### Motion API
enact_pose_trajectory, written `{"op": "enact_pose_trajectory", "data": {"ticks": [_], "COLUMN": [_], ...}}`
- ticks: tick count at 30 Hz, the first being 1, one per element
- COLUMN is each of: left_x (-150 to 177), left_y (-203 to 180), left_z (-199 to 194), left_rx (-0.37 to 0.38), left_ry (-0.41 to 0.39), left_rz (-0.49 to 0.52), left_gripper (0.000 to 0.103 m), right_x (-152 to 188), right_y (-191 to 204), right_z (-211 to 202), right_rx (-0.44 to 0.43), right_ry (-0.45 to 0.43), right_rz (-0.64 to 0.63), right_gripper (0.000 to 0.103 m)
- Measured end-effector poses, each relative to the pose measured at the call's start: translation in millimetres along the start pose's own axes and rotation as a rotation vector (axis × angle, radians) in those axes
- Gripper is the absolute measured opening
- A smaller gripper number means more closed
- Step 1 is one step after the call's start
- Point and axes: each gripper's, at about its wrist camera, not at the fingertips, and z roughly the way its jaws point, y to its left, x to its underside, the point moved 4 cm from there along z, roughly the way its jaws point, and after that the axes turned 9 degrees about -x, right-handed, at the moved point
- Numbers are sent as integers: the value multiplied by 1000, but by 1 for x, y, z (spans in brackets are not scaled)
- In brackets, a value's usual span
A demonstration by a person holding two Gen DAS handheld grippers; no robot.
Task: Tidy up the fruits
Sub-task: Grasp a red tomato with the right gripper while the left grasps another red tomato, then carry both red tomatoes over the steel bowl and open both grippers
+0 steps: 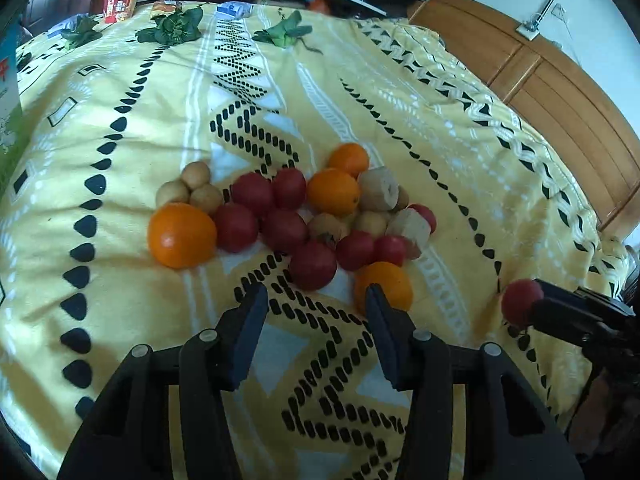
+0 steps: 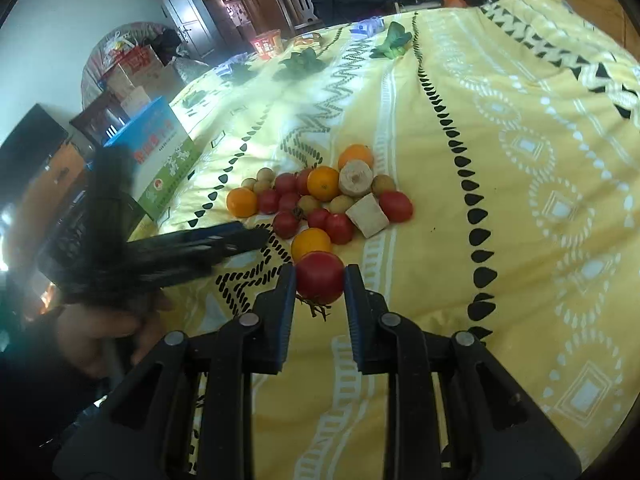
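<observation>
My right gripper (image 2: 320, 280) is clamped on a red tomato (image 2: 319, 277), held clear of the pile with its dried stem hanging beneath. My left gripper (image 1: 316, 300) stands parted and holds nothing, its fingers aimed at the near edge of the heap beside an orange (image 1: 386, 286). I judge the sorting barely begun: oranges, tomatoes, small tan fruits and pale cut chunks lie mixed together on the yellow patterned bedspread (image 1: 440, 120), touching one another, with no separate groups visible.
</observation>
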Motion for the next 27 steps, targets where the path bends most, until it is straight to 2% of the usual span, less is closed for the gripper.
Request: {"op": "enact_pose_trajectory", "data": {"ticks": [7, 8, 12, 19, 23, 27], "left_x": [-5, -7, -13, -12, -15, -21], "left_y": [-2, -2, -3, -4, -3, 5], "left_z": [10, 12, 21, 27, 7, -47], "left_rx": [-16, -14, -21, -26, -35, -38], "left_ry": [-14, -10, 6, 8, -42, -140], "left_rz": [11, 8, 25, 21, 3, -33], "left_gripper": [49, 47, 28, 28, 27, 27], "right_x": [7, 8, 8, 8, 4, -6], "right_y": [-12, -13, -12, -13, -5, 15], "right_z": [6, 6, 6, 7, 2, -7], "right_rx": [-21, -25, -34, -38, -38, -46], "right_ry": [-1, -1, -3, -2, -17, -45], "right_rz": [37, 39, 38, 42, 26, -13], "right_gripper": [26, 26, 26, 26, 26, 26]}}
